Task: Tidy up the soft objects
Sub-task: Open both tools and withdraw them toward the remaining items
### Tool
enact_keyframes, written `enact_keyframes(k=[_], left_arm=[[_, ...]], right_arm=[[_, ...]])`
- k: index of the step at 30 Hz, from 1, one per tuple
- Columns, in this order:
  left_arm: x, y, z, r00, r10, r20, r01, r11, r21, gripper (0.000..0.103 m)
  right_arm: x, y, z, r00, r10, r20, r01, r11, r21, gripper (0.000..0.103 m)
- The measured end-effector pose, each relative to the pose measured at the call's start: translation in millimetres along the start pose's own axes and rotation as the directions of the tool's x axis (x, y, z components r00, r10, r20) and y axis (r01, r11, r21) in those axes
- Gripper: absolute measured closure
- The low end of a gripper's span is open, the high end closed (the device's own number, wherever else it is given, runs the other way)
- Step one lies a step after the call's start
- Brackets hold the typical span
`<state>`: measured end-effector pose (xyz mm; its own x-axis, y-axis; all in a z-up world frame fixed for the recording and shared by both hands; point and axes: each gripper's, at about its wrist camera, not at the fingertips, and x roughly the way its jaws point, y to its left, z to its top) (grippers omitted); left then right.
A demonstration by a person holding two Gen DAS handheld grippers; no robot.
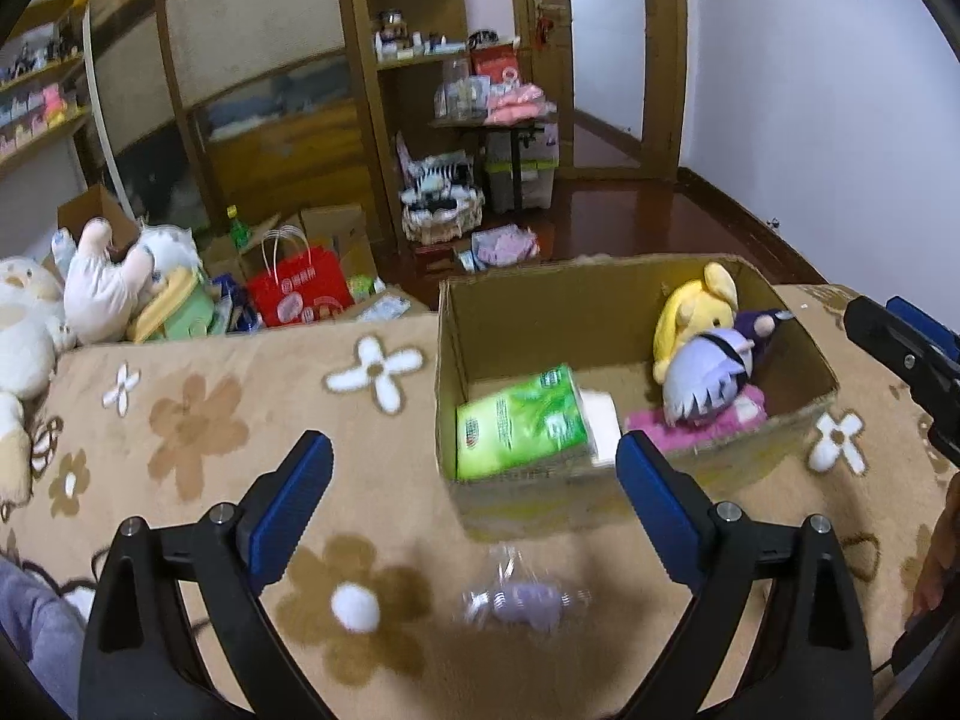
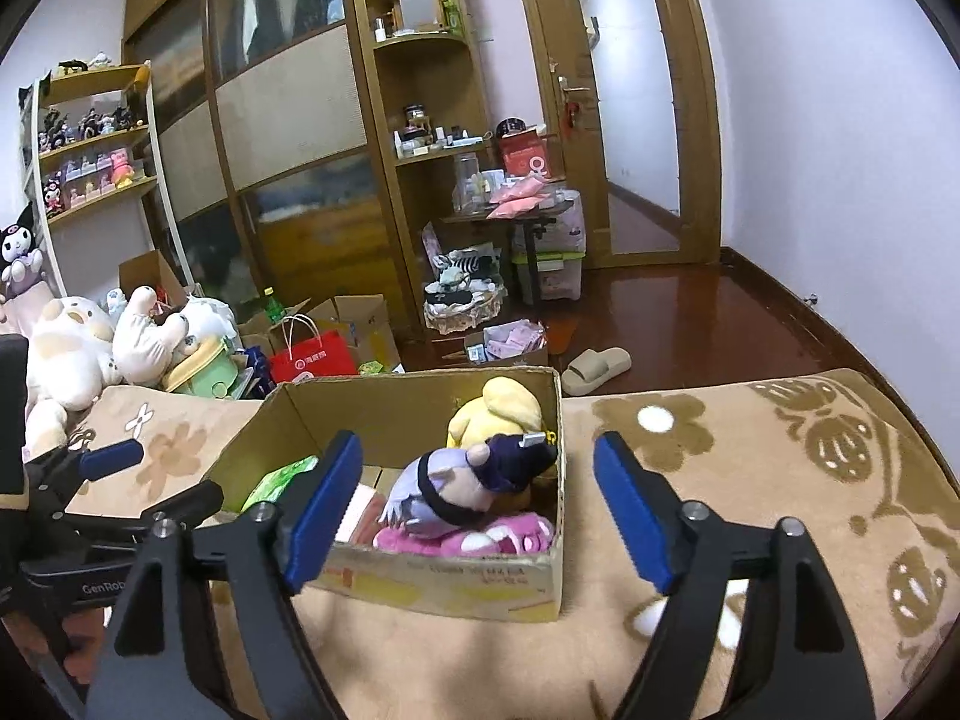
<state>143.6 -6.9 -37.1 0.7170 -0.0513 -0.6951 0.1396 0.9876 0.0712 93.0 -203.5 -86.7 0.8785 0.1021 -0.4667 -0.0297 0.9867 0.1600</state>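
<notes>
An open cardboard box [image 1: 516, 504] stands on the flowered beige blanket [image 1: 198, 420]. In it lie a green tissue pack [image 1: 519, 423], a yellow plush [image 1: 696, 312], a lilac-haired plush doll [image 1: 708, 384] and a pink plush [image 1: 696, 423]. A small purple item in a clear wrapper [image 1: 528, 600] lies blurred on the blanket in front of the box, below my open, empty left gripper [image 1: 474, 480]. My right gripper [image 2: 480, 504] is open and empty, over the box's [image 2: 444, 585] right end, above the doll [image 2: 456, 489] and pink plush [image 2: 468, 537].
Large white plush toys [image 1: 102, 282] lie at the blanket's far left edge. Beyond the bed are a red paper bag [image 1: 300, 291], cardboard boxes, a basket [image 1: 441, 210], shelves and a door. A slipper [image 2: 594, 369] lies on the wooden floor.
</notes>
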Motion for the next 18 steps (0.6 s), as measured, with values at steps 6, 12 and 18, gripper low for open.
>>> enact_keyframes(k=[6,12,18], left_arm=[[-18.2,-0.2,-8.8,1.0,0.01,-0.019,-0.01,1.0,0.009,0.008],[-36.9,-2.4,-13.9,1.0,0.01,-0.011,-0.01,1.0,0.014,0.008],[-50.5,-0.2,-22.2,1.0,0.021,-0.013,-0.021,1.0,0.006,0.008]], right_arm=[[-19.9,2.7,-2.6,1.0,-0.009,-0.01,0.009,1.0,-0.01,0.01],[-38.1,5.4,-10.4,0.999,-0.022,-0.025,0.021,0.999,-0.024,0.008],[-50.9,8.3,-20.1,0.998,-0.042,-0.037,0.04,0.998,-0.053,0.008]])
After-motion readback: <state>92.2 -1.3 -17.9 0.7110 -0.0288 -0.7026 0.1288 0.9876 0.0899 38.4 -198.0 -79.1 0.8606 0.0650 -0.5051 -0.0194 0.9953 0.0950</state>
